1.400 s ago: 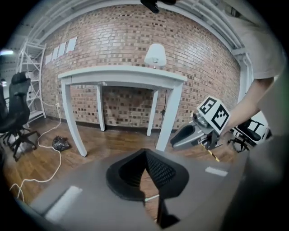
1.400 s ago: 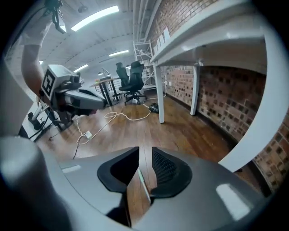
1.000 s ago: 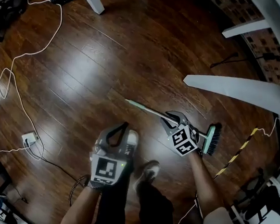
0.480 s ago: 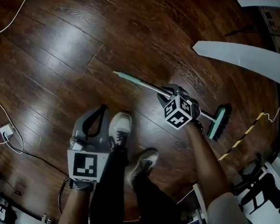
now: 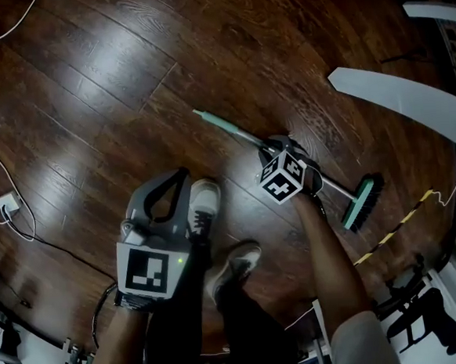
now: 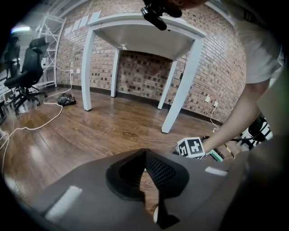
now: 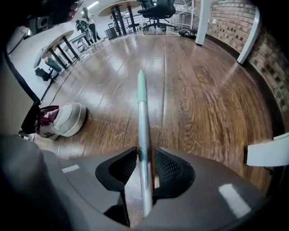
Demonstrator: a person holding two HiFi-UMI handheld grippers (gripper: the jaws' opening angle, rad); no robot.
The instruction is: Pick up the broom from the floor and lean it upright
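Head view: the right gripper (image 5: 276, 145) straddles the broom (image 5: 232, 130), which is not yet clamped.
Head view shows the broom flat on the floor (image 5: 87, 86), and the left gripper (image 5: 179, 176) idle beside a shoe (image 5: 203, 207); left gripper view: jaws pressed together, nothing between; right gripper view: jaws spread either side of the handle (image 7: 141, 103) (a sliver of gap shows); next, I judge, clamp firmly, then lift.

No legible writing, label or number shows anywhere.
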